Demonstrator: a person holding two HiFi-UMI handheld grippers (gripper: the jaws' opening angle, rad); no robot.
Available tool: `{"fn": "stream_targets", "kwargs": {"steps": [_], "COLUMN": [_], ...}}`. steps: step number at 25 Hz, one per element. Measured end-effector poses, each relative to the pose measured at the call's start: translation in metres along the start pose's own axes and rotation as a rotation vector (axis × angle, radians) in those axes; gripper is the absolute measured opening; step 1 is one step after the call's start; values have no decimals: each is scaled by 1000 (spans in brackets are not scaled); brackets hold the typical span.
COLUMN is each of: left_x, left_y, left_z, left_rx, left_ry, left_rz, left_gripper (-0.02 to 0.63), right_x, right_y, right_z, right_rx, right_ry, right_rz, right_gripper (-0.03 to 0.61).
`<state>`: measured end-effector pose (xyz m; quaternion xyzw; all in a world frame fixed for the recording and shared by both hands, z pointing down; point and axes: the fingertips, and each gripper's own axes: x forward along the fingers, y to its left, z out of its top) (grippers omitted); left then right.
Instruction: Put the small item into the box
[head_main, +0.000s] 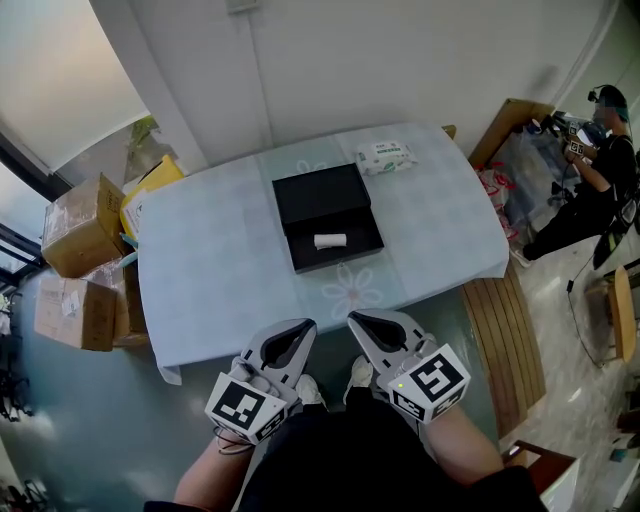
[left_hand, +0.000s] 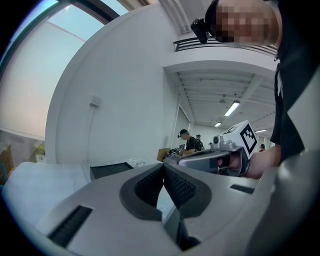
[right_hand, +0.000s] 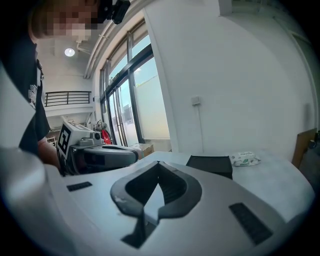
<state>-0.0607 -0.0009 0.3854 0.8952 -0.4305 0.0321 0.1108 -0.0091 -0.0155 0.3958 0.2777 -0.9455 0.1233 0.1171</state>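
An open black box (head_main: 327, 216) lies in the middle of the table, and a small white roll (head_main: 330, 241) rests inside its near half. Both grippers hang below the table's near edge, in front of the person's body. My left gripper (head_main: 304, 327) is shut with nothing between its jaws, tips meeting (left_hand: 163, 165). My right gripper (head_main: 354, 320) is shut and empty too, tips together (right_hand: 158, 163). The box (right_hand: 210, 165) shows as a dark slab ahead in the right gripper view, and its edge (left_hand: 107, 170) in the left gripper view.
A pack of wet wipes (head_main: 385, 156) lies at the table's far right. The table (head_main: 220, 260) has a pale cloth. Cardboard boxes (head_main: 80, 240) stand on the floor at left, a wooden bench (head_main: 505, 330) at right, and a person (head_main: 600, 160) sits far right.
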Motion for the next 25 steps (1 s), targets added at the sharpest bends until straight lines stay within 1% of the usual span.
{"fn": "stream_targets", "kwargs": {"steps": [6,20,25], "left_x": [-10,-22,-24], "left_y": [-5,-19,-18], "left_z": [-2,8,5], "left_rx": [6,29,29], "left_ry": [3,-15,-15], "left_rz": [-8,-34,-39], "left_gripper": [8,8,8], "right_x": [-3,-16,-16], "right_y": [8,22,24], "right_z": [-4,7,6], "right_rx": [4,-11,-11], "right_ry": [-7,-32,-35], "right_rz": [-8,-32,-39], "right_gripper": [9,9,9]}}
